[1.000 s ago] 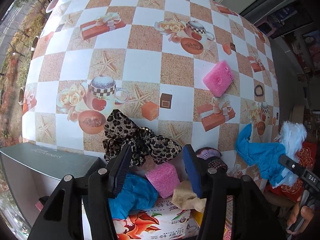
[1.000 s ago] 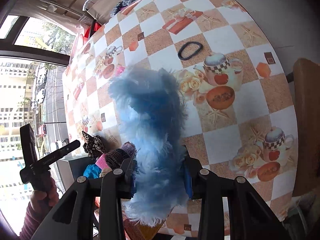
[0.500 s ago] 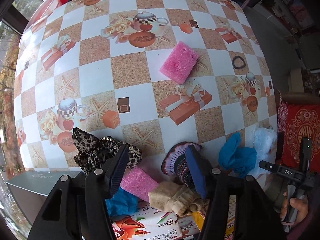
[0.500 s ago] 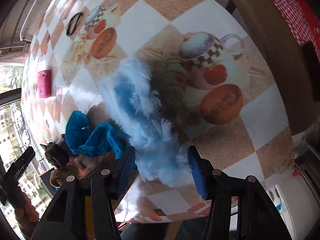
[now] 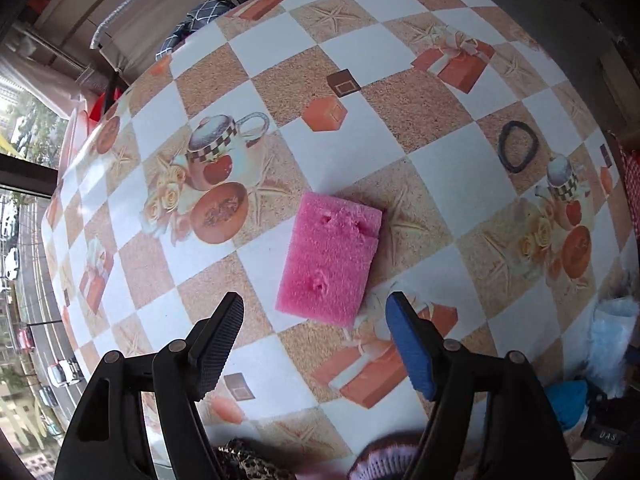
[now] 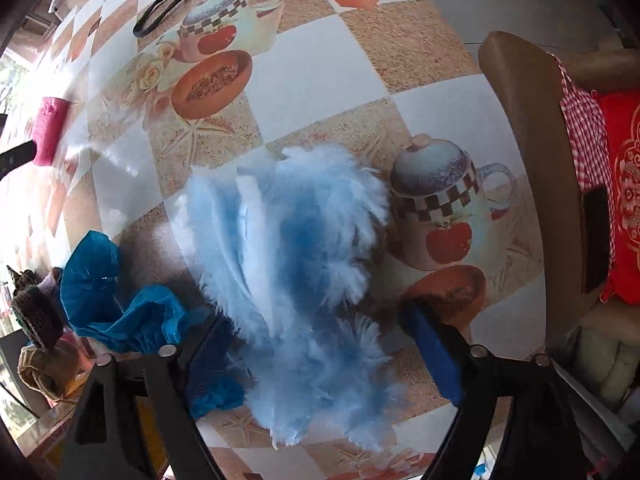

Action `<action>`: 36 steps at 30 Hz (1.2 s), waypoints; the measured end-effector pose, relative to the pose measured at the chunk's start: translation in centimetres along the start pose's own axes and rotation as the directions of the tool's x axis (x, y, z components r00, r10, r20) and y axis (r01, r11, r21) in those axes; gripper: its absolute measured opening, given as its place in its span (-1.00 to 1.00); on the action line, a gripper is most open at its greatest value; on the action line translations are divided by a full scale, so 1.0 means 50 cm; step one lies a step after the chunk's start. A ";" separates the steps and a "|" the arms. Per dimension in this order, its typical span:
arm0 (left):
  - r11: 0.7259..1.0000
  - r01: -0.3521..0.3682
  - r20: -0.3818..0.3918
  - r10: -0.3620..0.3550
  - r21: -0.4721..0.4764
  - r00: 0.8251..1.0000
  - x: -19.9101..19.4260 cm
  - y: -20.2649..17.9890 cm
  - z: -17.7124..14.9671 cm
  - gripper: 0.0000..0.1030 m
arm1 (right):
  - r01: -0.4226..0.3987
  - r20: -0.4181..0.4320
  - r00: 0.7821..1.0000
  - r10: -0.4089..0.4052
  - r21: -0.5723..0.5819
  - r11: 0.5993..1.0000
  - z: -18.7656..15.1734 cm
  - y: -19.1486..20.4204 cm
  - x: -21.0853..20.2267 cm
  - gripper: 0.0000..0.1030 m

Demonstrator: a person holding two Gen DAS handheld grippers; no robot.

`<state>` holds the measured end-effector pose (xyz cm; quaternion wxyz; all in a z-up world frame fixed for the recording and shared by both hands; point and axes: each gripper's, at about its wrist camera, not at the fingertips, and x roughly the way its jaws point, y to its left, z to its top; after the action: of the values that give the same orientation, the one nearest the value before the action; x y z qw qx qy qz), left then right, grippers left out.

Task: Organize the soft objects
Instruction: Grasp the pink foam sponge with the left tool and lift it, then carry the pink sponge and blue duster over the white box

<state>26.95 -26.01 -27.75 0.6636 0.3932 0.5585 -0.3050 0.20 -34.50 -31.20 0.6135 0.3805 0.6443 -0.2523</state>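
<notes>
A pink sponge point(image 5: 330, 258) lies flat on the patterned tablecloth point(image 5: 436, 160). My left gripper point(image 5: 316, 332) hangs just above its near edge, jaws opening, nothing between them. A fluffy light-blue fur piece point(image 6: 288, 264) rests on the tablecloth point(image 6: 320, 80) near the table's edge. My right gripper point(image 6: 316, 344) stands over it with its jaws opening wide. The fur lies between them and the pads are off it. A blue cloth point(image 6: 116, 304) lies bunched to the fur's left. The pink sponge point(image 6: 50, 130) shows far left.
A black hair tie point(image 5: 518, 146) lies right of the sponge and shows again as a hair tie point(image 6: 160, 12). A knitted item point(image 6: 36, 312) and beige cloth point(image 6: 48, 368) sit past the blue cloth. A chair point(image 6: 520, 160) with a red cushion point(image 6: 624, 184) stands at the table's right.
The right gripper lowered the blue fur onto the table and opened off it. The left gripper left the pile at the box, moved over the pink sponge and opened wider.
</notes>
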 end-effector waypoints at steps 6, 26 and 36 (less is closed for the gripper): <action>1.000 0.020 -0.020 -0.020 0.016 1.000 0.044 -0.008 0.020 0.51 | 0.059 -0.063 0.996 -0.061 -0.031 0.998 0.003 0.038 0.028 1.00; 0.986 0.153 0.129 -0.143 -0.067 0.981 -0.126 0.055 -0.047 -0.05 | -0.134 0.131 0.980 0.150 -0.122 0.983 0.002 0.055 -0.180 -0.52; 0.971 0.173 0.247 -0.129 -0.165 0.960 -0.328 0.098 -0.227 -0.04 | -0.231 0.223 0.923 0.314 -0.335 0.914 -0.058 0.181 -0.354 -0.52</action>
<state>22.30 -14.32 -11.52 0.7335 0.2472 0.5304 -0.3459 4.95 -30.13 -12.18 0.7762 0.3308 0.5250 -0.1117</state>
